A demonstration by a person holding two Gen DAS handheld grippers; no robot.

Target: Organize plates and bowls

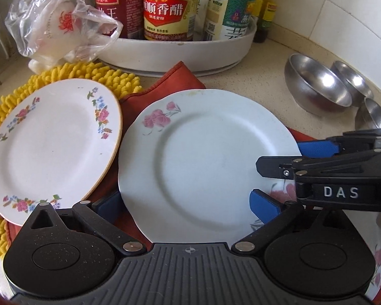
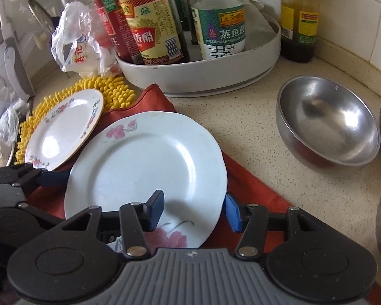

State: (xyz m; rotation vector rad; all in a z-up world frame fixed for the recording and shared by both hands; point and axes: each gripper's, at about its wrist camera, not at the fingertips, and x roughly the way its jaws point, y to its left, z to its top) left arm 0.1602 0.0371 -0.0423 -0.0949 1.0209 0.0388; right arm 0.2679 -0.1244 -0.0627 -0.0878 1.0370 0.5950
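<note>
The pale blue plate (image 1: 203, 157) lies on the red cloth (image 1: 180, 76) on the table (image 2: 254, 117), in front of the white tray (image 1: 180, 50) of sauce bottles. The left gripper (image 1: 188, 203) has its jaws wide open, one to each side of the plate's near rim, pads off it. The right gripper (image 2: 194, 211) also straddles that rim with jaws apart, not pressing. The left wrist view shows three steel bowls (image 1: 317, 86) right of the plate; the right wrist view shows one bowl whole. The gold-rimmed flowered plate (image 2: 66, 132) rests tilted on the yellow mat (image 2: 114, 89), left of the blue plate.
</note>
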